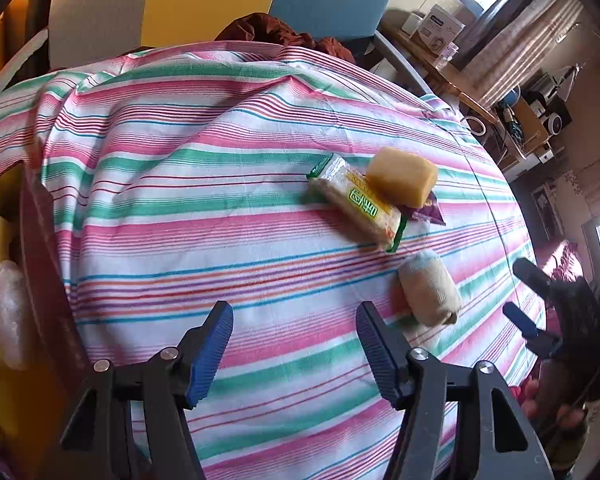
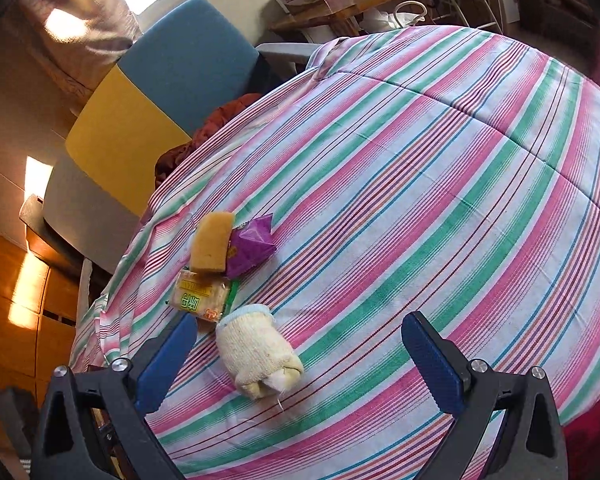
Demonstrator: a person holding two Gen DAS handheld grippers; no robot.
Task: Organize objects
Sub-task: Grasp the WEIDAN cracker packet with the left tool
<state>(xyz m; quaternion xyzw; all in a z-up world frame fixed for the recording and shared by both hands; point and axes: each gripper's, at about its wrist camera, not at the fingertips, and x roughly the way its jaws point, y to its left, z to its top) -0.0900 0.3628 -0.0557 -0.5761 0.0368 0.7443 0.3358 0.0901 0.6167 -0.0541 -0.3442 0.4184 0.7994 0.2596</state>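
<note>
Striped cloth (image 1: 228, 184) in pink, green & white covers the surface; whether a bed or a counter sits under it can't be told. Four items lie on it in a loose cluster. A yellow sponge (image 1: 401, 182) rests partly on top of a green-edged snack pack (image 1: 358, 202) and a purple packet (image 1: 430, 210); in the left wrist view only a corner of the purple one shows from under the sponge, while the right wrist view shows more of it, just beside the sponge on its right. Near the snack pack, apart from it, lies a rolled cream sock (image 1: 430, 290) w/ a pale blue cuff, on its side. Left tool (image 1: 294, 348) hangs over bare cloth, jaws partly apart w/ nothing between them; the sock sits just off its right-hand finger, contact not clear. Right tool (image 2: 300, 364) has jaws wide; the sock lies on the cloth between its fingers, closer to the left-hand one, pads not touching it. In the left wrist view the right tool shows at the far right edge, blue pads spread, w/ part of a hand (image 1: 556, 408) under it. At the left edge of that view is a box (image 1: 32, 220) w/ yellow & white stuff inside, details unclear. Behind the cloth: a chair back (image 2: 140, 100) in blue, yellow & grey panels, w/ a rust-red bundle (image 2: 212, 128) in front of it. Farther back a wooden shelf (image 2: 364, 4) w/ a white carton.
</note>
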